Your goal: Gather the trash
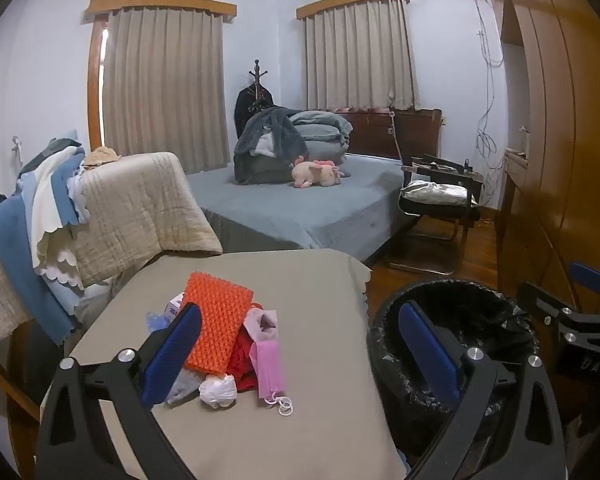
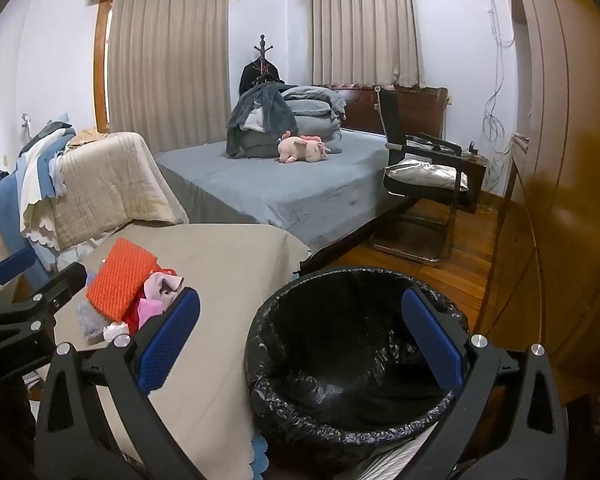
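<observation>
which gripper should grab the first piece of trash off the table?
Left, probably. The left hand-held gripper is open right over the trash pile on the table. The right hand-held gripper, also open, hangs over the bin.

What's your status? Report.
Left gripper open, empty. Right gripper open over bin. Trash pile untouched on table. Nothing blocking.

Two wrist cameras face a bedroom corner from low, close positions.
The left view looks over the table (image 1: 320,280); the right sits above the lined bin (image 2: 340,360). Both share table, bin, bed (image 2: 300,184) and curtains.
</observation>
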Tool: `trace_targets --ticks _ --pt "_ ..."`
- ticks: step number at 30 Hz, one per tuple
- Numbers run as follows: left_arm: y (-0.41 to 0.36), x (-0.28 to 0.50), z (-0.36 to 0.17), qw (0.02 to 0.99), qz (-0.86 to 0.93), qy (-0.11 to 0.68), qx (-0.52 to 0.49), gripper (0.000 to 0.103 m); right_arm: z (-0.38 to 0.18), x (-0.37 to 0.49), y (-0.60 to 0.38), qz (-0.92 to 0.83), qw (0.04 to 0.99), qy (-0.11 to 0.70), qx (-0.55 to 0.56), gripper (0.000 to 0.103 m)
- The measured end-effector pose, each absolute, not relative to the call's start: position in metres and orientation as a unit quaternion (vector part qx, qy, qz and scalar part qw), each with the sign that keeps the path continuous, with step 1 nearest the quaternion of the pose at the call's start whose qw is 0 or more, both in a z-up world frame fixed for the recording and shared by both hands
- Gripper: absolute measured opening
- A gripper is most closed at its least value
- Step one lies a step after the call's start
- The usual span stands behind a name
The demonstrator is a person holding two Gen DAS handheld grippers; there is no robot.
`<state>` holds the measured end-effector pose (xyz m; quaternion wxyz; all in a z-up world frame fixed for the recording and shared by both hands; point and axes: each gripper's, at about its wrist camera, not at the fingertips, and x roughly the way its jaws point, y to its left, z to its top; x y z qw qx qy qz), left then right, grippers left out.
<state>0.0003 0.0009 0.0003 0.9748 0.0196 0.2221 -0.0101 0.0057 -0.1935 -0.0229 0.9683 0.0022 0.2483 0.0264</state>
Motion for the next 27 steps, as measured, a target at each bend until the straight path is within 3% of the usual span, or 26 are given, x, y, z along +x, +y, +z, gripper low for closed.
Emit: trace_targets --ticks 27 --pt "0.0046 0.0013 -0.0027 0.975 -0.009 0.223 0.022 0.097 -0.0253 0.0074 -0.1910 0.026 0.968 0.250 0.001 0.098"
